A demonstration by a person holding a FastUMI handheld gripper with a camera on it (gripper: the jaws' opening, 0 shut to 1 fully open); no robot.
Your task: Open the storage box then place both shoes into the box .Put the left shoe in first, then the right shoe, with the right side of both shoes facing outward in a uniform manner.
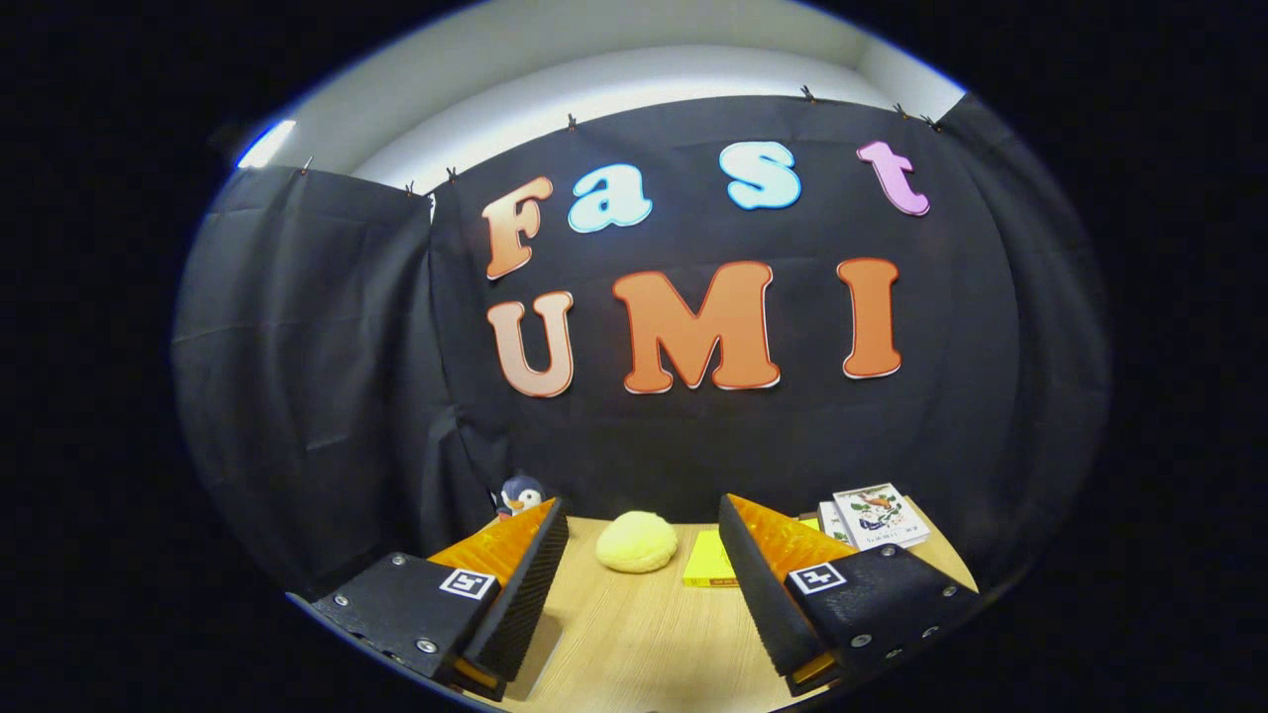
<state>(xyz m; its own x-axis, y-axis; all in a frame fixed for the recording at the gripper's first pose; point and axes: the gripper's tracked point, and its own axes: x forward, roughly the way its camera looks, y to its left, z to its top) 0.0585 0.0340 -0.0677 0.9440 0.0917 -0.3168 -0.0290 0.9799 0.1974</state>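
My gripper [642,515] is held level above a light wooden table [644,634], pointing at the booth's black cloth wall. Its two fingers stand wide apart with nothing between them, so it is open. Beyond the fingertips, in the gap between them, a pale yellow rounded lump [636,541] rests on the table.
A flat yellow booklet [709,568] lies just right of the yellow lump, against the right finger. A small penguin toy [520,494] peeks out behind the left finger. A stack of picture books [877,515] lies at the table's far right, behind the right finger.
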